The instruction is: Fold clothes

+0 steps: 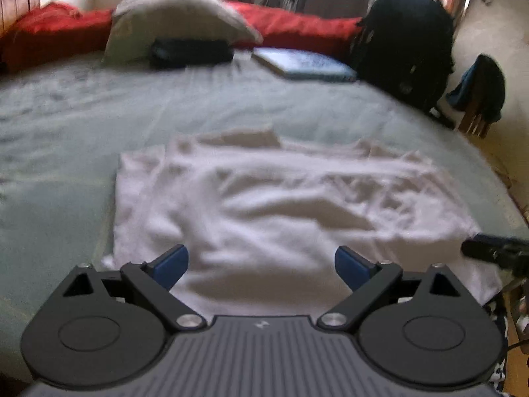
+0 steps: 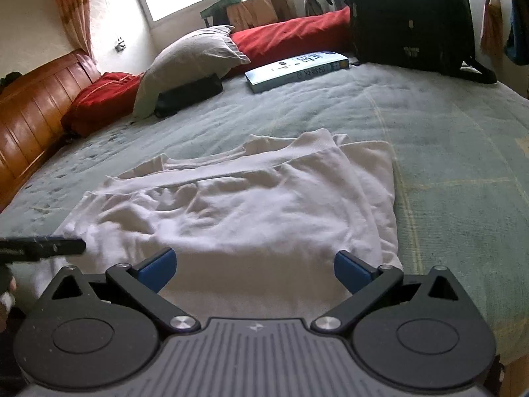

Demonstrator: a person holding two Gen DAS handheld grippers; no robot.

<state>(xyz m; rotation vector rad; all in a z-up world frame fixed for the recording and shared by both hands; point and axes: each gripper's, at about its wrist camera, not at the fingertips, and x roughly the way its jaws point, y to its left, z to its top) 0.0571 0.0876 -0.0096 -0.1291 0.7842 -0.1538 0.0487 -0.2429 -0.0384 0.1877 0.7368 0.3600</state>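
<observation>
Wide apart on both grippers, left gripper (image 1: 261,266) and right gripper (image 2: 253,269), holding nothing. White shirt (image 2: 238,211) lying partly folded on green bed cover (image 2: 446,152). Best to pinch near hem corners evenly, then lift together.

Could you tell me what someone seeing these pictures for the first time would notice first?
The eye lands on the white garment, partly folded and wrinkled, spread on the grey-green bedspread just ahead of both grippers. The left gripper and right gripper stand open over its near edge, holding nothing. Behind it, a red cushion, a pale pillow, a blue book and a black backpack line the far side.
</observation>
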